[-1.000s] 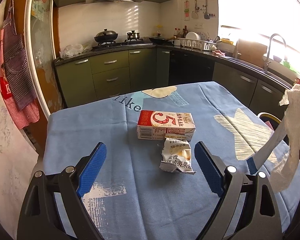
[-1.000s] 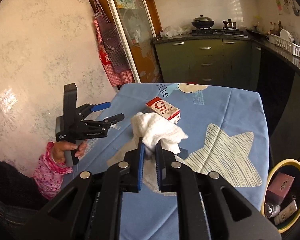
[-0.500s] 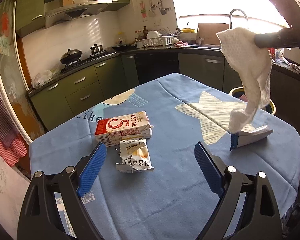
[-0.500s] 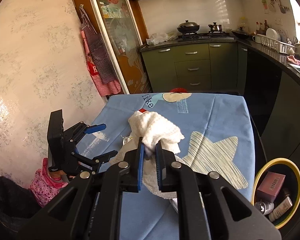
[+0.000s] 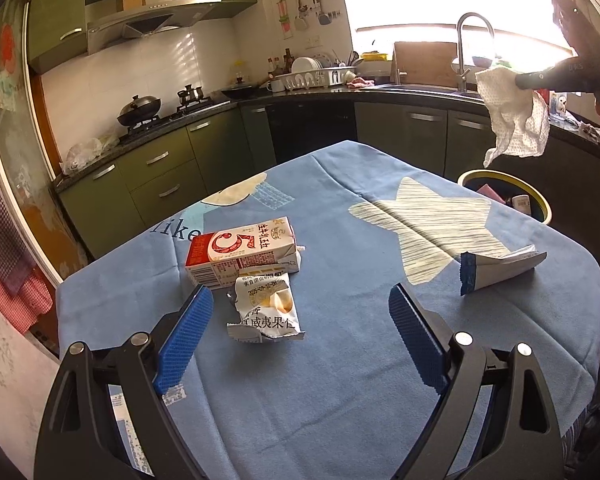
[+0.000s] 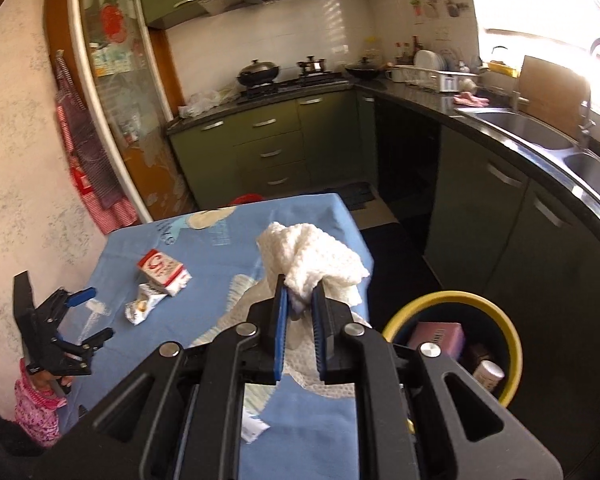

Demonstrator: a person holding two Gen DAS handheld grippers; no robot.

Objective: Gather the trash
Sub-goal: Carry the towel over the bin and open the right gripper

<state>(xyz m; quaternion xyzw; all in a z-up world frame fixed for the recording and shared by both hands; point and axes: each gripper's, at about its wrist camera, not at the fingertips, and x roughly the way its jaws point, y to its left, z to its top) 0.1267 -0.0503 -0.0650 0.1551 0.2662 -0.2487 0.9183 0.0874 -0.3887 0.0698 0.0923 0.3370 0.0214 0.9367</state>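
Observation:
My right gripper [image 6: 300, 292] is shut on a crumpled white paper towel [image 6: 312, 256], held in the air at the table's right edge beside the yellow-rimmed trash bin [image 6: 396, 320]. In the left wrist view the same towel [image 5: 514, 120] hangs above the bin [image 5: 540, 200]. My left gripper [image 5: 300, 312] stands open low over the blue tablecloth [image 5: 340, 380]. A torn snack wrapper [image 5: 266, 308] lies between its fingers' line, untouched. Just behind it lies a red-and-white milk carton [image 5: 240, 250]. A blue-and-white wrapper [image 5: 500, 268] lies at the table's right.
The bin holds a pink box [image 6: 436, 336] and small containers. Dark green cabinets [image 5: 160, 184] and a counter with a sink [image 6: 520, 128] run around the table. A patterned wall [image 6: 20, 160] and a hanging apron [image 6: 84, 168] are on the left.
The right gripper carried the towel away from over the table toward the bin, turning right. The left gripper's view swung right in the first half second, then held still.

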